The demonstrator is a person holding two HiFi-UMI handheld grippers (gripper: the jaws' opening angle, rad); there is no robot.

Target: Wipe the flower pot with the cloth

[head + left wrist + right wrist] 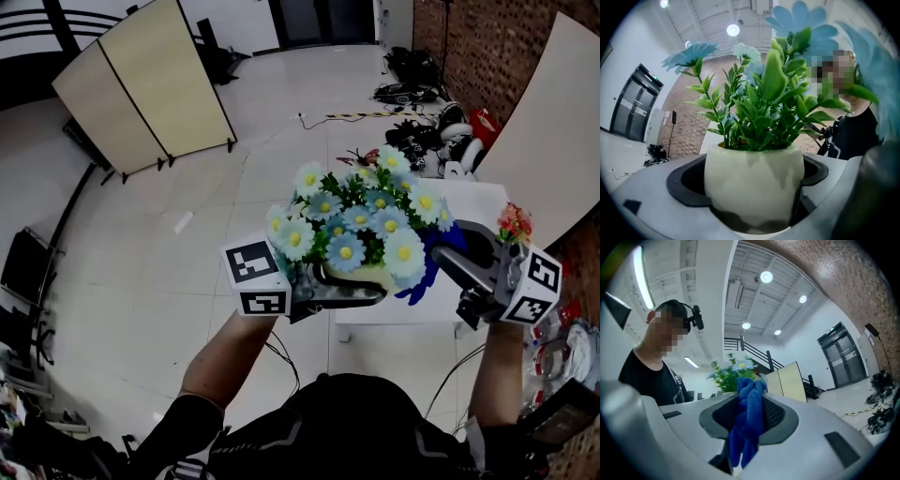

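Left gripper: I am clamping the left gripper (pixel 330 292) round the belly of the rounded cream ceramic flower pot (pixel 752 183), with one jaw on each side of it.
Flower pot: I am holding it in the air above the near edge of the white rectangular table (pixel 394 312). The wall is smooth and curved, so I am judging that a sideways push from the wipe could make it rotate or slip out of the jaws.
Flowers: the blue and white artificial daisies (pixel 361 217) are spreading wider than the pot. I am expecting them to snag the cloth or hide the pot wall from me.
Right gripper: I am pinching the right gripper (pixel 466 266) shut on a bunched blue knitted cloth (pixel 749 418), which is hanging down through the jaws.
Cloth against pot: in the head view the cloth is sitting just beside the pot's right side, and I cannot tell whether it is touching. Only a narrow fold is sticking out, so I am risking rubbing hard jaw on ceramic instead of fabric.
Table: a dropped pot would be falling near its front edge and could go on to the floor (pixel 234 244).
Far right corner: a small red-flowered plant (pixel 514 223) is standing near my right gripper, where a wide swing could knock it.
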